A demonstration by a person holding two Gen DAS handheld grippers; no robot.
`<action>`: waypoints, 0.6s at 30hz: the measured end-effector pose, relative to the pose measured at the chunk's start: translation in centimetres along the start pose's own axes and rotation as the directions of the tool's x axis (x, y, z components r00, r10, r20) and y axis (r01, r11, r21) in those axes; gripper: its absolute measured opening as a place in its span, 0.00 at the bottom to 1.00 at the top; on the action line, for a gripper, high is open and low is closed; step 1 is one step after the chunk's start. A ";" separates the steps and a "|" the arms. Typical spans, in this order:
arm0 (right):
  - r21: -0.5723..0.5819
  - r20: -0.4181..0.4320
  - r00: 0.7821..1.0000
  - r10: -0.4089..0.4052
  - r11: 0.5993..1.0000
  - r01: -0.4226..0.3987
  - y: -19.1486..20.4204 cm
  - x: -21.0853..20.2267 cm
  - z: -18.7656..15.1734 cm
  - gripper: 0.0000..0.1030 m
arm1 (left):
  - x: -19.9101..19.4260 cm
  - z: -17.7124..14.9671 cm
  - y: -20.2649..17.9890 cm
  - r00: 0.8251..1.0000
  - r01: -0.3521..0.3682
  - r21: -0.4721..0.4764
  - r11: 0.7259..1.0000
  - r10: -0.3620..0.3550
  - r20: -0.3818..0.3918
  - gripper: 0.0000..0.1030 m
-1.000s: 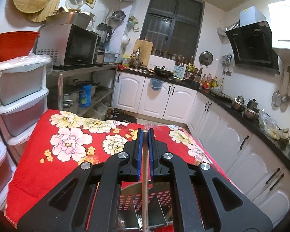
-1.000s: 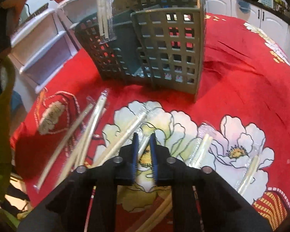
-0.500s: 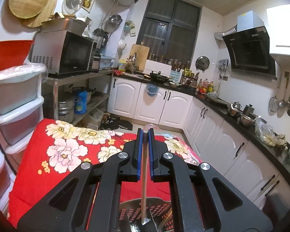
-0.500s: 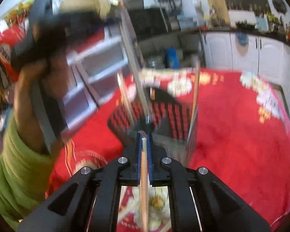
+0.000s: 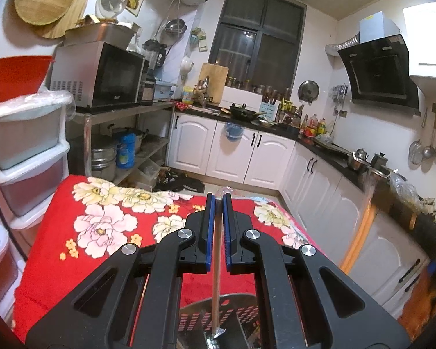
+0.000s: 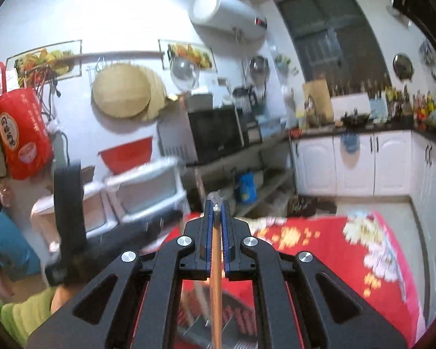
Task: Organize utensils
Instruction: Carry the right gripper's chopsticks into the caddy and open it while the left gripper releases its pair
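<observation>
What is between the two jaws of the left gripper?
A wrapped chopstick stands between the jaws of the left gripper, its lower end over the utensil basket; the left wrist view shows it.

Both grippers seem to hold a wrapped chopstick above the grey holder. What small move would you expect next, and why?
Probably lower the left gripper a little and open it. Its wrapped chopstick hangs upright with the lower tip just over the perforated grey holder, so a short descent should seat it. The right gripper is shut on another wrapped chopstick above the holder, but that view is blurred.
</observation>
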State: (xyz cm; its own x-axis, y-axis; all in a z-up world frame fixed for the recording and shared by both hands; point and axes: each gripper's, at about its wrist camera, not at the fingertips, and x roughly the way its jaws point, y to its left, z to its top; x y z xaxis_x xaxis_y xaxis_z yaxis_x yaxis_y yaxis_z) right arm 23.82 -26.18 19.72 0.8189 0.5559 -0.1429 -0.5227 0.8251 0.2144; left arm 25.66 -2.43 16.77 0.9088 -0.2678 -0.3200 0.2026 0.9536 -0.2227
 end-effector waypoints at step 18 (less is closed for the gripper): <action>-0.024 -0.081 0.988 -0.132 0.991 0.130 -2.4 3.0 -8.1 0.06 | 0.2 -5.8 1.9 0.996 0.022 -0.047 0.999 -0.026 -0.084 0.01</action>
State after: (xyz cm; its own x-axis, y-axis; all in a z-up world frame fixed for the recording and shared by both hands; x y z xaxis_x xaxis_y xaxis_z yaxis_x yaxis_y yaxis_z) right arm 25.60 -25.62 10.91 0.8588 0.4486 -0.2475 -0.4170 0.8927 0.1710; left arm 24.14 -1.43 10.97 0.8692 -0.3033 -0.3905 0.2055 0.9399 -0.2726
